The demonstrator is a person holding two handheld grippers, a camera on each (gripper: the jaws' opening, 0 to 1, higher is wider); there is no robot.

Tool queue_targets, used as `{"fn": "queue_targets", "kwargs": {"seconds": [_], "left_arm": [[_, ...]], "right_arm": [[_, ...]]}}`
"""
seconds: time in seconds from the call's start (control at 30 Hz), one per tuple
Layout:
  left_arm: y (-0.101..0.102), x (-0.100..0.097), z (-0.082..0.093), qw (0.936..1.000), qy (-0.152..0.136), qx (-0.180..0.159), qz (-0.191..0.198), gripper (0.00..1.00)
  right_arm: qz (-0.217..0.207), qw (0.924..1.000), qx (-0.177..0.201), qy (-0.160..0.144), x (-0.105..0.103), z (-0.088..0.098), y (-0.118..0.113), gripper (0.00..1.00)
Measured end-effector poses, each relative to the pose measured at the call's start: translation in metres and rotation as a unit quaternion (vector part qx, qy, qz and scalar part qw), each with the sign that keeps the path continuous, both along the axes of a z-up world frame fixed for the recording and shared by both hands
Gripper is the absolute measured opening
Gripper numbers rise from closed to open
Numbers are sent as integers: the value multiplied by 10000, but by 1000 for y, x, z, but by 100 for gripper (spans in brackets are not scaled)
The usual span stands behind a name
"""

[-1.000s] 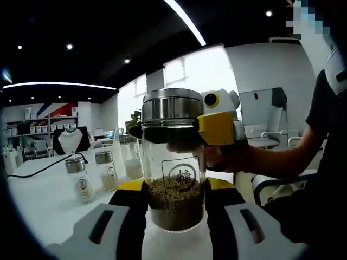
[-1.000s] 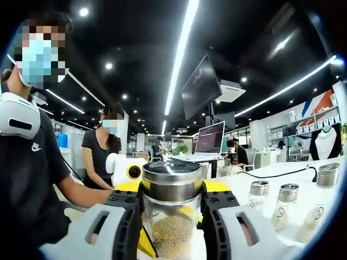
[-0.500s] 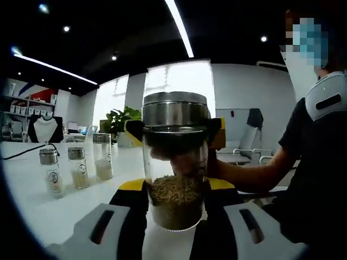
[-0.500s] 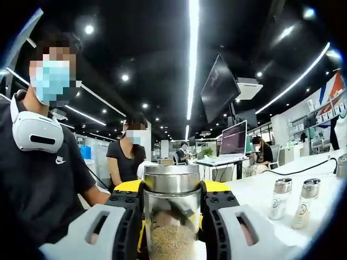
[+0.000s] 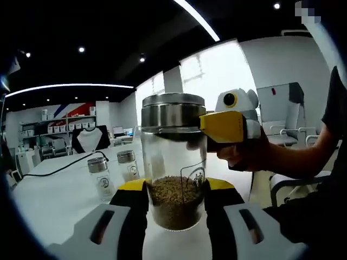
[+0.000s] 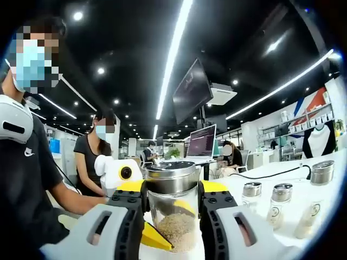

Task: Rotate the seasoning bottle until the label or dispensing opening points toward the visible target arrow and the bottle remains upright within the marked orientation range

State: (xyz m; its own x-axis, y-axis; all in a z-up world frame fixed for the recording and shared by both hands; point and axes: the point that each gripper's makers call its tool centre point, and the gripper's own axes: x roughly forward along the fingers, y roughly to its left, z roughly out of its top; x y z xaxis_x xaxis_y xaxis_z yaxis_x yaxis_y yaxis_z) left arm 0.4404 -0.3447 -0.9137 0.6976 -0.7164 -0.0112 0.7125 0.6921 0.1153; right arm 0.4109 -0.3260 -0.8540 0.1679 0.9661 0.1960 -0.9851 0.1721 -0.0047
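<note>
The seasoning bottle [image 5: 173, 162] is a clear glass jar with a steel lid and brown granules in its lower half. It stands upright in the middle of the left gripper view. My left gripper [image 5: 173, 189] is shut on its lower body. A printed label mark [image 5: 198, 176] sits on the glass toward the right. My right gripper [image 5: 225, 126], yellow and white with a hand behind it, comes in from the right at lid height. In the right gripper view my right gripper [image 6: 172, 190] is shut on the bottle [image 6: 173, 216] just under the lid, with part of the left gripper [image 6: 153, 237] showing yellow below.
The white table [image 5: 59, 200] carries small steel-capped shakers [image 5: 99, 177] [image 5: 128, 164] and a black cable [image 5: 59, 168] on the left. In the right gripper view three shakers [image 6: 282, 201] stand to the right. Seated people and a laptop [image 6: 203, 142] are behind.
Both views swung with the hands and back. The label mark faced the left camera a second ago, was out of sight half a second ago, and now sits further right on the glass.
</note>
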Motion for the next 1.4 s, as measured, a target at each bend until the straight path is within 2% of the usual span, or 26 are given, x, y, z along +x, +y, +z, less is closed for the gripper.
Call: {"fn": "queue_targets", "kwargs": {"seconds": [0.1, 0.2, 0.37, 0.53, 0.6, 0.67, 0.83, 1.03, 1.1, 1.2, 1.27, 1.3, 1.4], "left_arm": [[3, 4, -5, 9999, 104, 9, 132, 42], [9, 10, -11, 9988, 167, 173, 434, 42], [17, 16, -14, 9961, 147, 285, 819, 42], [19, 18, -18, 9921, 13, 553, 1127, 42], [18, 18, -19, 9925, 28, 511, 1108, 42], [17, 18, -19, 9934, 113, 304, 1103, 42], [18, 19, -20, 9899, 19, 391, 1359, 42], [20, 21, -23, 9892, 85, 366, 1417, 42], [18, 21, -24, 9906, 113, 332, 1319, 43], [15, 19, -15, 9938, -191, 244, 1070, 43], [12, 17, -10, 9959, -190, 87, 875, 44], [12, 17, -7, 9965, -135, -78, 817, 45], [18, 21, -7, 9970, -34, -155, 758, 55]], "right_arm": [[-203, 9997, -112, 19, 5, -4, 4, 35], [-550, 9983, -211, -1, 14, -9, 5, 35], [-1074, 9941, -178, 3, 21, -13, 13, 36], [-1229, 9917, -387, 22, 27, -23, 18, 38], [-1275, 9910, -380, 178, 29, -24, 17, 38], [-1278, 9909, -364, 231, 29, -24, 16, 38], [-1418, 9886, -431, 283, 31, -25, 18, 38], [-1641, 9844, -478, 412, 32, -29, 19, 38], [-1717, 9833, -533, 296, 32, -29, 18, 38], [-1598, 9855, -400, 394, 33, -23, 13, 38], [-1495, 9867, -393, 496, 34, -21, 11, 38], [-1496, 9866, -380, 522, 35, -20, 7, 37], [-1586, 9853, -411, 481, 40, -18, 0, 37]]}}
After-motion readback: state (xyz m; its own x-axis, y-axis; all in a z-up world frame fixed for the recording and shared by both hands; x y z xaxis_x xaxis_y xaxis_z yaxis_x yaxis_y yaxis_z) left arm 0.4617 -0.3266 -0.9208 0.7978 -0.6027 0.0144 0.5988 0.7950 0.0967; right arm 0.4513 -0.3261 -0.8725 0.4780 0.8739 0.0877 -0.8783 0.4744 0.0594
